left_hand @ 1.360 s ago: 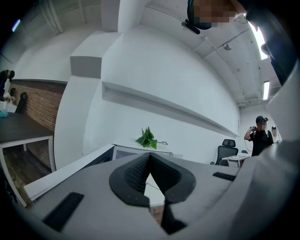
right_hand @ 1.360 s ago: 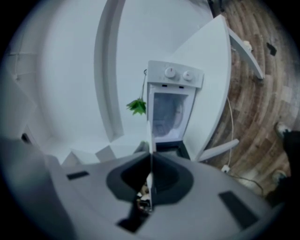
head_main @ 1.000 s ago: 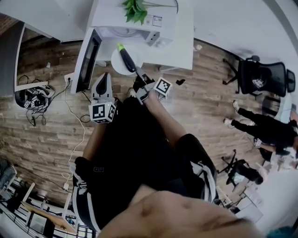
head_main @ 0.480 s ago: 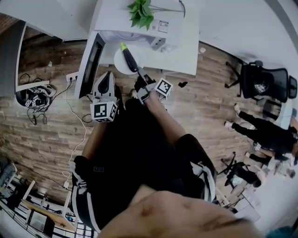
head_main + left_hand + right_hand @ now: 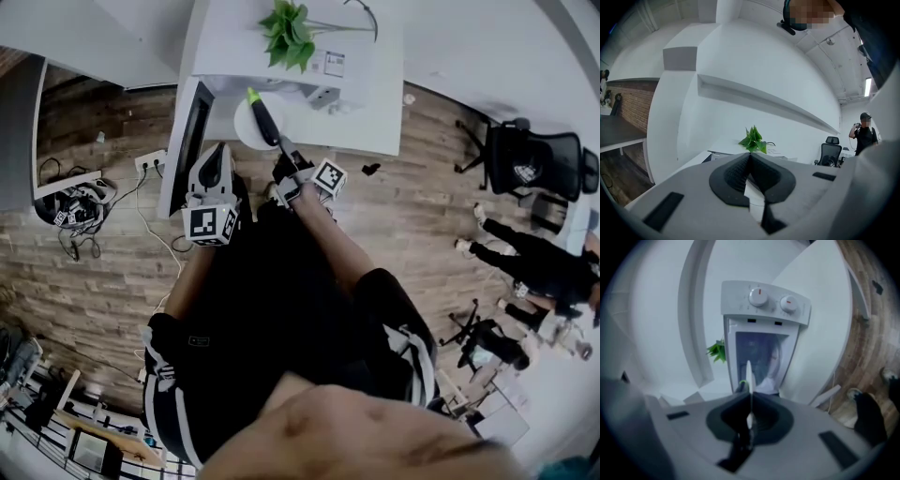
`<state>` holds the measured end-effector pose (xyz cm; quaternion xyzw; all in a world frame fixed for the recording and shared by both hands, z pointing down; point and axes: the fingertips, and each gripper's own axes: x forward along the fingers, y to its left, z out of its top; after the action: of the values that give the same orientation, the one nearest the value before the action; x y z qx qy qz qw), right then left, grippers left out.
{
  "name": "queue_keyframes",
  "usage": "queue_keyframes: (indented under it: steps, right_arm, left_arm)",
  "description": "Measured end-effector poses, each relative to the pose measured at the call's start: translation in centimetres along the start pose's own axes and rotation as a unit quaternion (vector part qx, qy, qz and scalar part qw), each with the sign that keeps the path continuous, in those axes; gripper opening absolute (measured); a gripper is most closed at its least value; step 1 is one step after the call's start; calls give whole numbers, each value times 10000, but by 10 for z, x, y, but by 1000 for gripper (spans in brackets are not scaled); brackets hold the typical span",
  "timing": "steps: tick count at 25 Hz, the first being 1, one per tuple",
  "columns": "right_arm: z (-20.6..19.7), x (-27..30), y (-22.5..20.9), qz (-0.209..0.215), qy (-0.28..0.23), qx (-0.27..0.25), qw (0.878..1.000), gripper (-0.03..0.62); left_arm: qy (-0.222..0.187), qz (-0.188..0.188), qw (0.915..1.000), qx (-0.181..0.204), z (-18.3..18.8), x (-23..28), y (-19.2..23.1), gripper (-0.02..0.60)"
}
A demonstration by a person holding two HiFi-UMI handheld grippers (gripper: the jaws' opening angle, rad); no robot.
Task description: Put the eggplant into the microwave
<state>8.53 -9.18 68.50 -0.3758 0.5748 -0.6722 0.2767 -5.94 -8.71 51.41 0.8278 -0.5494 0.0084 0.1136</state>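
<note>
A dark eggplant (image 5: 265, 120) with a green tip lies on a round white plate (image 5: 246, 127). My right gripper (image 5: 284, 161) is shut on the plate's near rim and holds it in front of the white microwave (image 5: 281, 73). The microwave's dark door (image 5: 185, 145) hangs open to the left. In the right gripper view the plate's thin edge (image 5: 748, 373) stands between the jaws, the eggplant's green tip (image 5: 742, 383) shows just past them, and the open microwave (image 5: 764, 303) lies straight ahead. My left gripper (image 5: 215, 155) is shut on nothing, beside the door.
A green potted plant (image 5: 291, 33) stands on top of the microwave, on the white table (image 5: 370, 112). Cables and a power strip (image 5: 150, 161) lie on the wood floor at left. Office chairs (image 5: 525, 159) and people are off to the right.
The plate with the eggplant has edged slightly closer to the microwave opening as I lean forward. Both grippers keep their state.
</note>
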Motion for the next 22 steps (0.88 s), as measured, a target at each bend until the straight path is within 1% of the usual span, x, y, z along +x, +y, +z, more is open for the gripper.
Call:
queue_keyframes:
  steps: [13,22]
  right_arm:
    - [22,22,-31,-185,-178,-42,9997,38]
    - [37,46,-44,-168,-333,-29,9993,38]
  left_arm:
    - [77,-111,9999,-73,-8,14,1,32]
    - [38,-97,9999,-113,-6,16,3,32]
